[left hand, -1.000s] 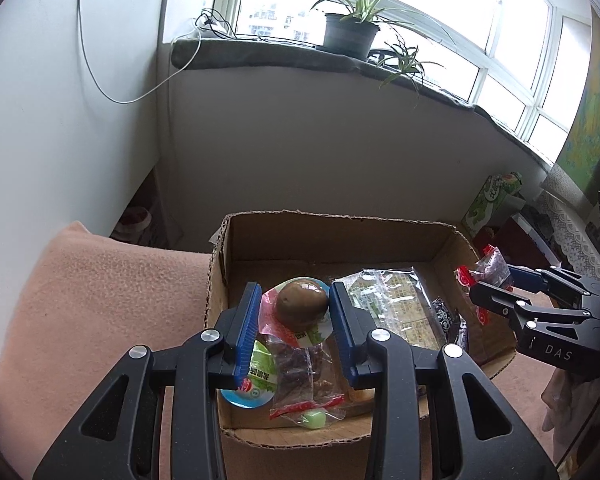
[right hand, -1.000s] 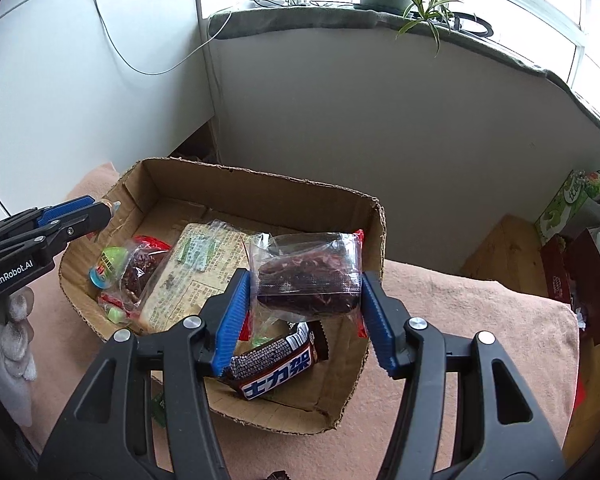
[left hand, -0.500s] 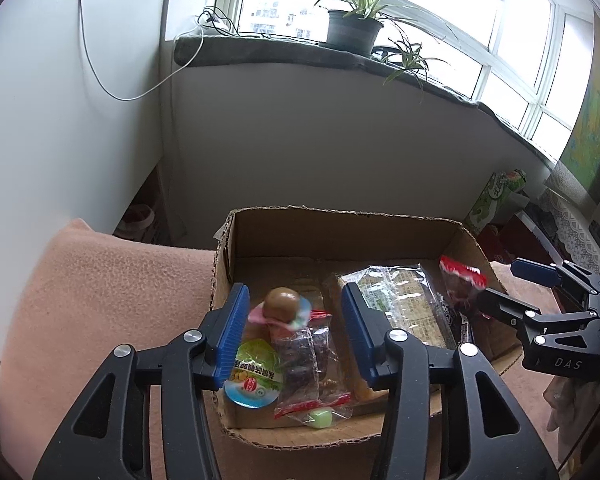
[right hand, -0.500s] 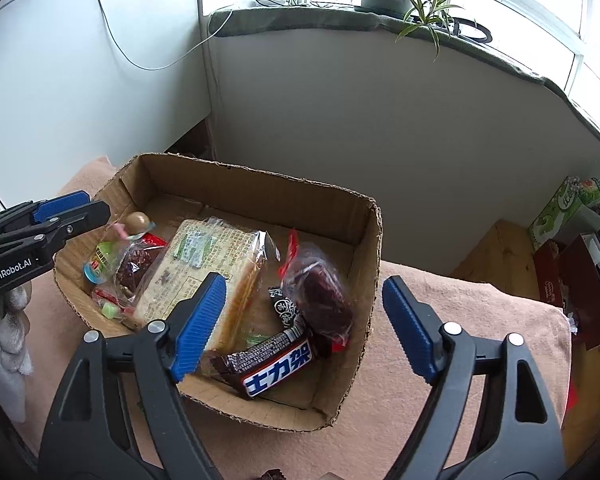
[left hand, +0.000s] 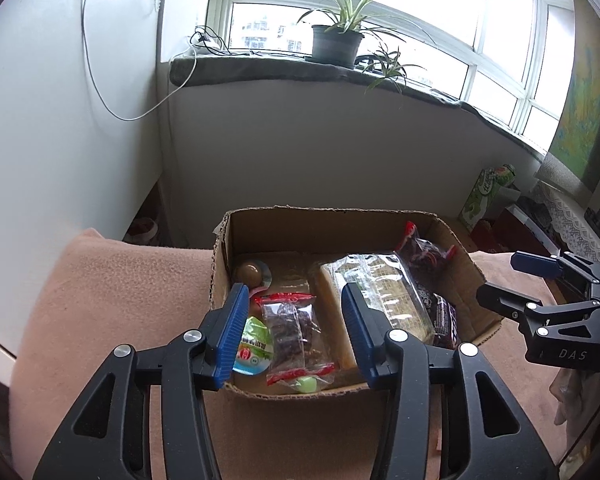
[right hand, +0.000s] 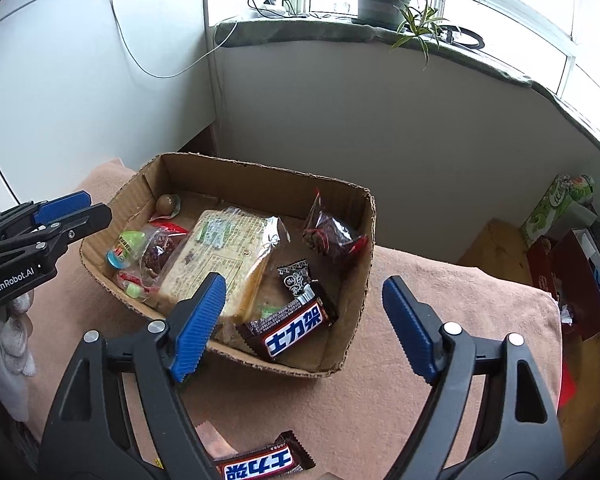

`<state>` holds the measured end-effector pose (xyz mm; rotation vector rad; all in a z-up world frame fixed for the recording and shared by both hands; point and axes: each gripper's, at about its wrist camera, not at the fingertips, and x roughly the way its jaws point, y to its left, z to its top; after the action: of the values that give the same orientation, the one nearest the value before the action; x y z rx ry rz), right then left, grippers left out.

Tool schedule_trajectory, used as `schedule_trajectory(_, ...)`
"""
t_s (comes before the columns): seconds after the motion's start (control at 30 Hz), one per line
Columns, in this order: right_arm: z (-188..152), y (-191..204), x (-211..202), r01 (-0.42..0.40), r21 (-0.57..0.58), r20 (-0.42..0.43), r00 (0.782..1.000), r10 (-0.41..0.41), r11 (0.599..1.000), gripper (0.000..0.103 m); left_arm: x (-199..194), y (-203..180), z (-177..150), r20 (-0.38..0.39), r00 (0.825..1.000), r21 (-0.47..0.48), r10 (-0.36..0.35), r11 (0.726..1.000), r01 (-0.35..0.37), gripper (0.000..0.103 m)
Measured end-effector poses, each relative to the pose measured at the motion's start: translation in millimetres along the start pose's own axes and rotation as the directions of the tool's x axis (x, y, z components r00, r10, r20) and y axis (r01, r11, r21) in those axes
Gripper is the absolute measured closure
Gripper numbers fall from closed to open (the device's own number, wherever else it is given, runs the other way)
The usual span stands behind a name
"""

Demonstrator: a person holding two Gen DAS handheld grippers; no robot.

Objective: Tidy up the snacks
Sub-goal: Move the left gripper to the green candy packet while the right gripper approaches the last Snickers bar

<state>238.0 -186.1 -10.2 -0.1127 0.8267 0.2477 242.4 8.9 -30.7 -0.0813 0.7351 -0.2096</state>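
Both grippers have let go since a second ago: the brown egg that sat between the left fingers now lies in the far left corner of the cardboard box, and the clear bag of dark dried fruit once gripped by the right fingers leans against the box's far right wall. The left gripper has its fingers apart with nothing between them, hanging over the near edge of the box above a small red-edged packet and a green jelly cup. The right gripper has its fingers wide apart, empty, above the near right part of the box.

Inside the box, a wrapped loaf of sliced bread fills the middle, and a chocolate bar lies by the near wall beside it. A second chocolate bar lies outside on the pink blanket, close under the right gripper. Behind the box runs a low white wall with a potted plant on the sill; a green carton and red boxes stand off to the right.
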Motion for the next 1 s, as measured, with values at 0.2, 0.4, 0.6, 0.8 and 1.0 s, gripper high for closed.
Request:
schedule_trajectory(0.2, -23.4, 7.1, -20.6, 0.005, -0.017, 0.002, 1.000, -0.005, 1.000, 0.020, -25.8, -13.1, -13.1, 0.028, 1.000, 0.026, -0.012, 1.000, 0.011, 0.056)
schedule_trajectory(0.4, -48.5, 3.3, -38.0, -0.015, 0.004, -0.006, 1.000, 0.015, 1.000, 0.020, -38.4, -31.9, -35.3, 0.028, 0.999, 0.064, -0.040, 0.997, 0.038, 0.056)
schedule_trajectory(0.6, -78.3, 0.9, -43.3, -0.036, 0.026, -0.034, 0.999, 0.037, 0.999, 0.020, -39.3, -48.5, -56.3, 0.002, 0.998, 0.092, -0.067, 0.994, 0.066, 0.056)
schedule_trajectory(0.8, -101.6, -0.7, -43.3, -0.046, 0.036, -0.058, 0.997, 0.048, 0.998, 0.020, -32.8, -60.7, -74.8, -0.042, 0.995, 0.113, -0.091, 0.989, 0.095, 0.056)
schedule_trajectory(1.0, -116.8, -3.0, -40.8, -0.059, 0.046, -0.079, 0.995, 0.062, 0.997, 0.020, -21.2, -61.4, -88.3, -0.100, 0.988, 0.100, -0.115, 0.987, 0.125, 0.059)
